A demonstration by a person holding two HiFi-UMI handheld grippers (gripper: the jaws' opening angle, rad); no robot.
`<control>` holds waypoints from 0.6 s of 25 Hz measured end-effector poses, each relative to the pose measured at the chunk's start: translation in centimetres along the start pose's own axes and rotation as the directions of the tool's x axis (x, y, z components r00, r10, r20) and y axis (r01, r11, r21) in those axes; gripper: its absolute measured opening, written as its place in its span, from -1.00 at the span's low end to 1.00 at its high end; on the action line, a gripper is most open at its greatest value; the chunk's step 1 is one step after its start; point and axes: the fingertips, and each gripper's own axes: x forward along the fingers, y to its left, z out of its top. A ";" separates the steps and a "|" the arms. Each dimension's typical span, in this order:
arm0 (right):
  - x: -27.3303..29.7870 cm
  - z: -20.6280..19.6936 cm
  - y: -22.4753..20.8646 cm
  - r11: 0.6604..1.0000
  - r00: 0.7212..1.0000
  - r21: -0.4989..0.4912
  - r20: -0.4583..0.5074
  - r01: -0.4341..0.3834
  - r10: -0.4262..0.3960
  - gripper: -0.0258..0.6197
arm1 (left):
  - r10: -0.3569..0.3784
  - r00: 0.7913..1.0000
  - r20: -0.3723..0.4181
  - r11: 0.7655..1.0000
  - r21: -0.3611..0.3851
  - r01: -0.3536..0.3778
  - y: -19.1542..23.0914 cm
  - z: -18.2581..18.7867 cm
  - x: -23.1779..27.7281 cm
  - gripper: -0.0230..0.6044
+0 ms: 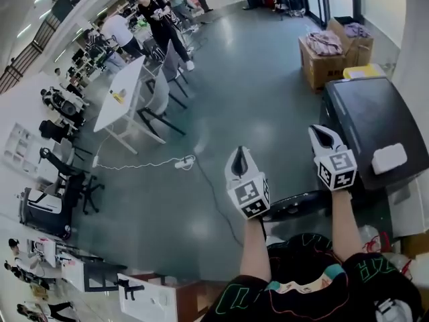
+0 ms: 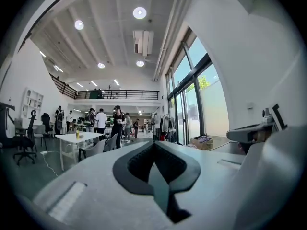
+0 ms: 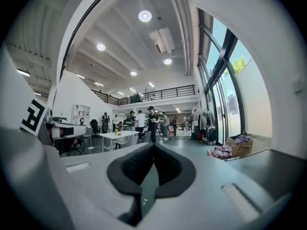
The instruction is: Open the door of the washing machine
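Observation:
The washing machine [image 1: 375, 116] stands at the right of the head view, showing a dark flat top. Its dark round door [image 1: 295, 205] juts out from the front, low between my two forearms, and looks swung outward. My left gripper [image 1: 239, 154] is held up level over the grey floor, left of the machine, shut and empty. My right gripper [image 1: 324, 134] is held up beside it, by the machine's left edge, also shut and empty. Along the left gripper [image 2: 154, 145] and the right gripper [image 3: 153, 147] only the open hall shows; the machine's top [image 3: 268, 164] lies at the right.
A small white box [image 1: 389, 158] lies on the machine's top. Cardboard boxes with clothes [image 1: 332, 52] stand behind it. A power strip and cable [image 1: 184, 161] lie on the floor. A white table [image 1: 124, 92] with chairs and several people are farther back left.

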 end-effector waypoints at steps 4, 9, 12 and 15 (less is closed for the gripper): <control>0.1 -0.1 -0.2 1.000 1.000 -0.024 0.007 0.017 -0.017 -0.91 | -0.015 0.998 0.057 0.999 0.039 0.013 -1.3 0.8 0.2 -0.89; -0.3 0.5 -1.0 0.998 0.999 -0.046 0.017 0.037 -0.037 -0.91 | -0.023 0.997 0.075 0.998 0.056 0.019 -2.0 1.4 0.8 -0.89; -0.7 0.7 -1.6 0.997 0.998 -0.056 0.026 0.061 -0.059 -0.91 | -0.028 0.997 0.073 0.998 0.057 0.024 -2.4 1.3 0.8 -0.89; -0.7 0.5 -1.9 0.995 0.997 -0.067 0.027 0.071 -0.070 -0.91 | -0.034 0.997 0.071 0.998 0.056 0.030 -2.6 1.2 1.0 -0.89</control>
